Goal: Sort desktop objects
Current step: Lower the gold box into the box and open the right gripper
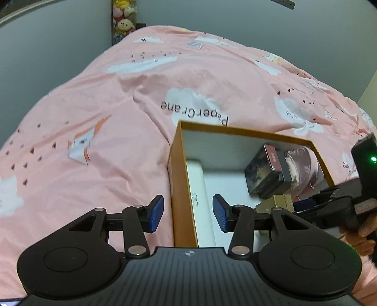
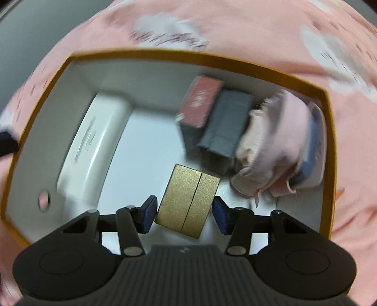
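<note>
An orange box (image 1: pixel 181 164) with a white inside lies open on a pink bed cover (image 1: pixel 106 106). My left gripper (image 1: pixel 188 211) is open, its blue pads on either side of the box's left wall with nothing between them. My right gripper (image 2: pixel 185 211) hangs inside the orange box (image 2: pixel 165 53). A small gold box (image 2: pixel 188 200) lies on the floor between its pads, and narrow gaps show on both sides, so it is open. The gold box (image 1: pixel 278 202) is partly hidden in the left wrist view.
Inside the box lie a white oblong case (image 2: pixel 94 141), a red-topped dark box (image 2: pixel 200 103), a grey box (image 2: pixel 228 120), crumpled pink cloth (image 2: pixel 271 146) and something blue (image 2: pixel 313 146). A hand (image 1: pixel 360 235) shows at the right. Plush toys (image 1: pixel 123 21) stand by the far wall.
</note>
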Demonstrator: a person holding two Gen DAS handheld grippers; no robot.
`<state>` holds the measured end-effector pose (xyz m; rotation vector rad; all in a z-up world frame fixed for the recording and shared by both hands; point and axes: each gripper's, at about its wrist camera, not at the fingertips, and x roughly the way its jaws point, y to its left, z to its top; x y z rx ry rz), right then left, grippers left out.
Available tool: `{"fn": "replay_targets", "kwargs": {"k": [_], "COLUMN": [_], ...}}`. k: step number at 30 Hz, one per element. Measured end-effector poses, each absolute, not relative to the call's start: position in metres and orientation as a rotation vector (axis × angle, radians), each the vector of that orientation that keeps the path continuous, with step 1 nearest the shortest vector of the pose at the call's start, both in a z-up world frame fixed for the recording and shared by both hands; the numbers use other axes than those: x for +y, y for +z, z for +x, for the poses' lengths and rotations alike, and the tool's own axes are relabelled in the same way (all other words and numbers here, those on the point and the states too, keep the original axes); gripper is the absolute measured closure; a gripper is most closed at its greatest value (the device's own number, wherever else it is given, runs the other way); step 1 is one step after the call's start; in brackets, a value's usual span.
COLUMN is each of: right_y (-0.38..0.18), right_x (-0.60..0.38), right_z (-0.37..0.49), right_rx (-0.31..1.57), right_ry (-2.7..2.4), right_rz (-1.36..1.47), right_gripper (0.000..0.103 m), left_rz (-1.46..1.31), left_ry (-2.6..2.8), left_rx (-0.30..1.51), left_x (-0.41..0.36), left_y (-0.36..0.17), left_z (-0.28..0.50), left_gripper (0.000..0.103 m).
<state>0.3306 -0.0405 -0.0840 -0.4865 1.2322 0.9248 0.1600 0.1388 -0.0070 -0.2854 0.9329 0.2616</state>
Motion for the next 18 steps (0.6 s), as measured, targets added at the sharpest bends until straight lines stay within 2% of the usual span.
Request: {"fn": "replay_targets", "kwargs": {"k": [7,18], "right_y": [-0.063,-0.065], "right_x": [-0.030,0.000], "right_z": [0.297,0.292], "right_rx": [1.084,1.144], "right_ry": [1.269,1.405], "right_rz": [-0.771,-1.014], "right_gripper": [0.054,0.055], "left_rz": [-0.385,-0.440], "left_ry": [0.233,0.205], "left_rx": [0.943,0.974], "left_x": [0.146,0.150], "left_y": [-0.019,-0.031], "left_z": [0.151,0.151], "left_gripper": [0.050,0.050]}}
